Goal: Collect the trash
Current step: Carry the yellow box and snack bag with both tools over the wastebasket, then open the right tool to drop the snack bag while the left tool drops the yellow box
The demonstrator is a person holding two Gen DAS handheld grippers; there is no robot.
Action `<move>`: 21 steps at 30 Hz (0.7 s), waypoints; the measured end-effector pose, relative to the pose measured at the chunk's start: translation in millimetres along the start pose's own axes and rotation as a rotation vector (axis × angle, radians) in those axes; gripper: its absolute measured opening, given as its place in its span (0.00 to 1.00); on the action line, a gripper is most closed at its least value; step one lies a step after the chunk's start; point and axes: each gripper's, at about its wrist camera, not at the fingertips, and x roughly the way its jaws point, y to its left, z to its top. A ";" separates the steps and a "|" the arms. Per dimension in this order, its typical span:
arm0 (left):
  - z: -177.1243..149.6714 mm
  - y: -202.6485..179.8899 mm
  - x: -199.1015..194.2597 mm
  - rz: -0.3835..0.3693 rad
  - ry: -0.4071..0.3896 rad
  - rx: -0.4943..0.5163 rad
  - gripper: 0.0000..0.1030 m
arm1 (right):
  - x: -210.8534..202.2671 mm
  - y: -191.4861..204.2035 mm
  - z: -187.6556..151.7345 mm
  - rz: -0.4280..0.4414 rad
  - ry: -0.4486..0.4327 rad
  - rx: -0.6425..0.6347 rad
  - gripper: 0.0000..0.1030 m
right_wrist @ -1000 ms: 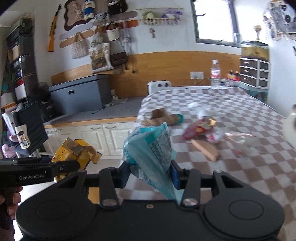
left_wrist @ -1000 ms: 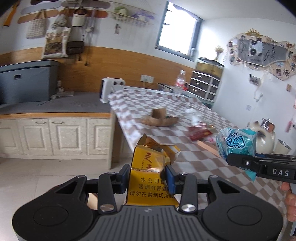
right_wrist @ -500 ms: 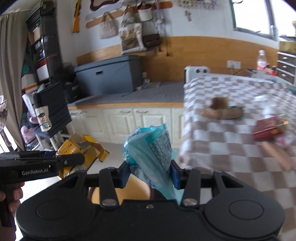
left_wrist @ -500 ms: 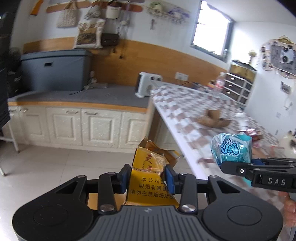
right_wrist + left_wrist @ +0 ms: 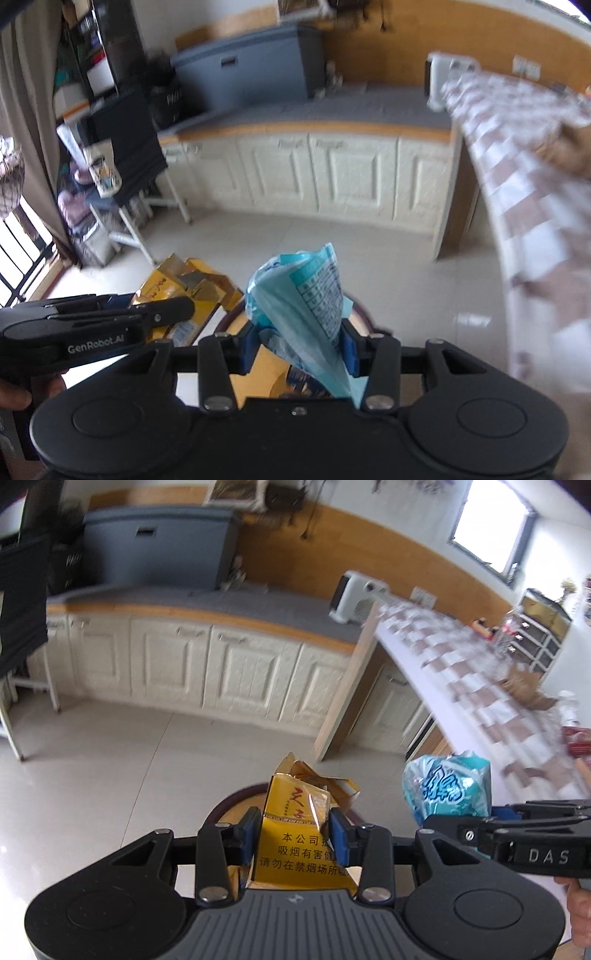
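Holding one piece of rubbish in each hand, you have both loads over the floor, off the end of the tabletop [image 5: 461,672], and each jaw pair is angled downward.

Start at the left. Your left gripper [image 5: 293,836] has its jaws closed narrowly on a crushed yellow cigarette pack [image 5: 299,812]. The blue pads press its two flat sides, which suits a thin card box: it cannot slip sideways, and the torn top sticks out ahead of the jaws, free to drop first. The right wrist view shows the same pack [image 5: 184,284] hanging clear of everything around it.

Below and just ahead of both grippers sits a round bin [image 5: 236,805] with a dark rim and a pale inside, mostly hidden behind the gripper bodies. You seem to hold both items over it so that they fall in together.

Move to the right. Your right gripper [image 5: 297,345] clamps a light blue plastic wrapper [image 5: 306,295] near its pinched lower end, so the puffed part stands up above the jaws. That grip takes the bunched film where it is firmest. In the left wrist view the wrapper [image 5: 448,790] sits just beside the pack without touching it.

More litter stays on the checked tabletop at far right, too blurred to name.
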 end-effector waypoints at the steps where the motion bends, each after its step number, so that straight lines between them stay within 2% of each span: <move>1: -1.3 6.5 6.6 0.003 0.016 -0.011 0.40 | 10.3 1.3 -0.5 0.003 0.027 0.003 0.44; 6: -9.2 31.4 35.6 0.009 0.084 -0.061 0.40 | 55.7 -2.7 -4.2 0.013 0.143 0.056 0.45; 12: -15.9 39.5 73.8 0.002 0.167 -0.112 0.40 | 92.7 -19.3 -10.4 0.010 0.236 0.146 0.45; 21: -16.1 32.6 110.4 0.016 0.251 -0.086 0.40 | 126.3 -37.9 -15.8 -0.004 0.291 0.262 0.48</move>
